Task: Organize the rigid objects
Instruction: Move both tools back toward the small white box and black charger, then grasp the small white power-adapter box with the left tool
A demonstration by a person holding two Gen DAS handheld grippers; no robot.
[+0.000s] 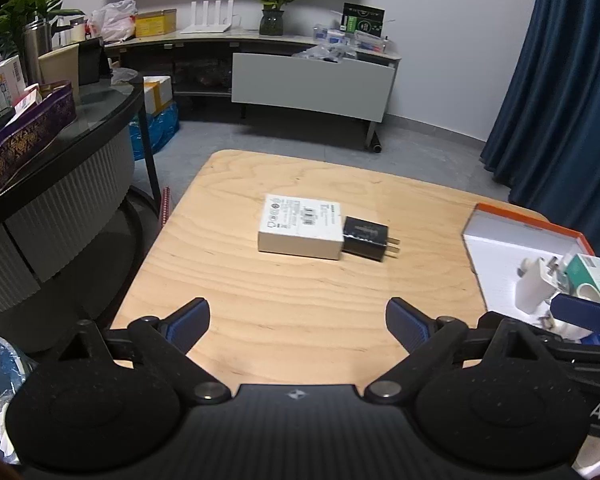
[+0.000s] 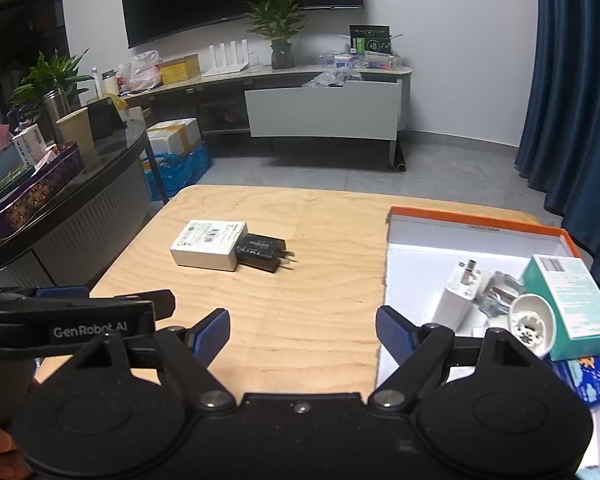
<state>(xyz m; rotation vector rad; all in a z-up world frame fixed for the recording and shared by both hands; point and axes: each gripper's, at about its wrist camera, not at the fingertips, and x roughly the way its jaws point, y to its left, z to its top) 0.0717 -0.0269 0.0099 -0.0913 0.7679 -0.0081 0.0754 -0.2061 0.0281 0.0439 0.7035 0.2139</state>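
Note:
A white box point(image 1: 302, 228) point(image 2: 210, 243) lies mid-table on the wooden table point(image 1: 284, 300) with a black plug adapter point(image 1: 367, 239) point(image 2: 262, 258) touching its right end. An orange-rimmed tray point(image 1: 496, 236) point(image 2: 420, 240) at the right holds a white charger point(image 1: 534, 284) point(image 2: 456, 300), a teal box point(image 1: 598, 276) point(image 2: 572, 304), a white round part point(image 2: 534, 322) and a blue packet point(image 2: 592, 380). My left gripper point(image 1: 298, 324) is open and empty over the near table edge. My right gripper point(image 2: 302, 330) is open and empty, its right finger at the tray's left rim.
A dark round glass table point(image 1: 96, 120) point(image 2: 100, 164) with a purple tray of boxes stands at the left. A TV stand point(image 1: 312, 80) point(image 2: 324, 108) with clutter lines the far wall. Blue curtain point(image 1: 560, 80) hangs at the right.

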